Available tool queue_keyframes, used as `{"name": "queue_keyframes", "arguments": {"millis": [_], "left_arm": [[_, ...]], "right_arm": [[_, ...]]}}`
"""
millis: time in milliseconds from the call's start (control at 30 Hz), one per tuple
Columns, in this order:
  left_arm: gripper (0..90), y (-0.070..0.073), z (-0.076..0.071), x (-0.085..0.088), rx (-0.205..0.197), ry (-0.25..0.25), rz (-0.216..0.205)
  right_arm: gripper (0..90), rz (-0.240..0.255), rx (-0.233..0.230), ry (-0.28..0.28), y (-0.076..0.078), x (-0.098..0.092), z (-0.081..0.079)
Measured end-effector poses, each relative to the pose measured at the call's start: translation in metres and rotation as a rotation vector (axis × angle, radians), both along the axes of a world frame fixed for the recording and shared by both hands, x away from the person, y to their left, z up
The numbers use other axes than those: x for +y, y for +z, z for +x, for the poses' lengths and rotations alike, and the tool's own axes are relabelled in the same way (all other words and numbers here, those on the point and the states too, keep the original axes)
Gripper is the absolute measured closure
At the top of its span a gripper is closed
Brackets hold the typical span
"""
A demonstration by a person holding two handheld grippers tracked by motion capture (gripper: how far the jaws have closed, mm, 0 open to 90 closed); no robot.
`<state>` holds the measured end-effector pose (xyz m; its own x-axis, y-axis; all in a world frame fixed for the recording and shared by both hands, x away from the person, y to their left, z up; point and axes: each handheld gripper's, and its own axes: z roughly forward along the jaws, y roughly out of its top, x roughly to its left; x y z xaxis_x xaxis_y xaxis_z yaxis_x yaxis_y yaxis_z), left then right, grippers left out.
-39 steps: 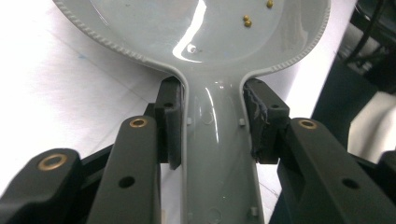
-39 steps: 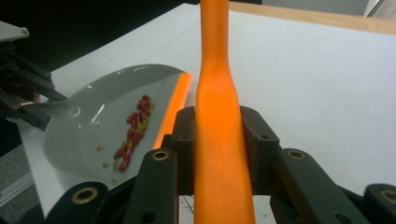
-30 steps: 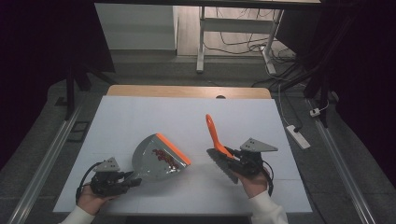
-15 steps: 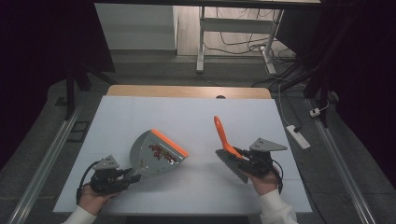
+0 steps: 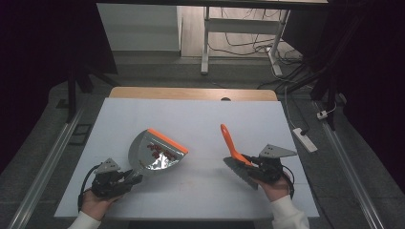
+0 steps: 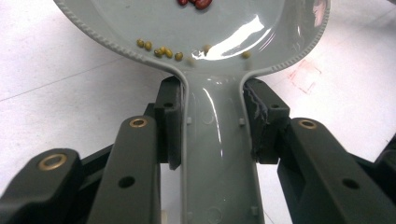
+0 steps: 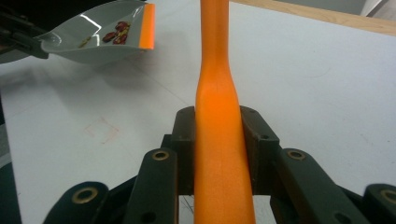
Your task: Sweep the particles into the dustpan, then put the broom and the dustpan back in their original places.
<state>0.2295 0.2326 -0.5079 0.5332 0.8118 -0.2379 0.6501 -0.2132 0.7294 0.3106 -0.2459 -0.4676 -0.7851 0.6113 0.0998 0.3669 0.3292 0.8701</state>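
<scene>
- We are finding the left tongs (image 5: 128,179) pinching the handle of the grey dustpan (image 5: 155,153), which is sitting toward the near left of the desk (image 5: 200,114) with red beans (image 5: 156,151) and small yellow-green beans (image 6: 159,50) in it.
- The right tongs (image 5: 249,161) are clamping the orange brush (image 5: 234,150) handle, near the right edge of the desk.
- We are judging spillage the main risk: tilting the pan would be sending beans over its orange lip (image 5: 167,140).
- The smooth brush handle could be slipping if swept hard.
</scene>
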Motion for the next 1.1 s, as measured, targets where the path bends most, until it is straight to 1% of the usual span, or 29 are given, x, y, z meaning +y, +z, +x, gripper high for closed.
{"name": "queue_keyframes", "arguments": {"millis": [200, 267, 400, 567, 733, 833, 967, 1033, 1100], "left_arm": [[62.0, -0.001, 0.000, -0.002, 0.008, 0.037, 0.013], [62.0, 0.000, 0.001, -0.002, 0.009, 0.055, 0.015], [62.0, -0.001, 0.001, -0.002, 0.017, 0.087, 0.005], [62.0, -0.002, -0.003, -0.001, 0.018, 0.146, 0.025], [62.0, -0.003, -0.003, -0.001, 0.017, 0.211, 0.045], [62.0, -0.005, -0.003, -0.001, 0.024, 0.263, 0.053], [62.0, -0.007, -0.002, 0.000, 0.028, 0.308, 0.056], [62.0, -0.009, 0.000, 0.002, 0.034, 0.334, 0.053], [62.0, -0.010, 0.002, 0.003, 0.039, 0.350, 0.048]], "right_arm": [[69.9, 0.006, 0.005, 0.003, 0.001, -0.003, -0.001], [69.8, 0.003, 0.010, -0.006, 0.001, -0.005, 0.000], [69.8, 0.003, 0.032, -0.028, -0.001, -0.010, 0.002], [69.8, -0.004, 0.060, -0.043, -0.004, -0.012, 0.005], [69.8, -0.005, 0.086, -0.039, -0.008, -0.013, 0.006], [69.8, -0.013, 0.088, -0.030, -0.010, -0.013, 0.007], [69.8, -0.020, 0.081, -0.031, -0.010, -0.013, 0.005], [69.8, -0.026, 0.078, -0.026, -0.010, -0.013, 0.004], [69.8, -0.033, 0.077, -0.020, -0.010, -0.012, 0.003]]}}
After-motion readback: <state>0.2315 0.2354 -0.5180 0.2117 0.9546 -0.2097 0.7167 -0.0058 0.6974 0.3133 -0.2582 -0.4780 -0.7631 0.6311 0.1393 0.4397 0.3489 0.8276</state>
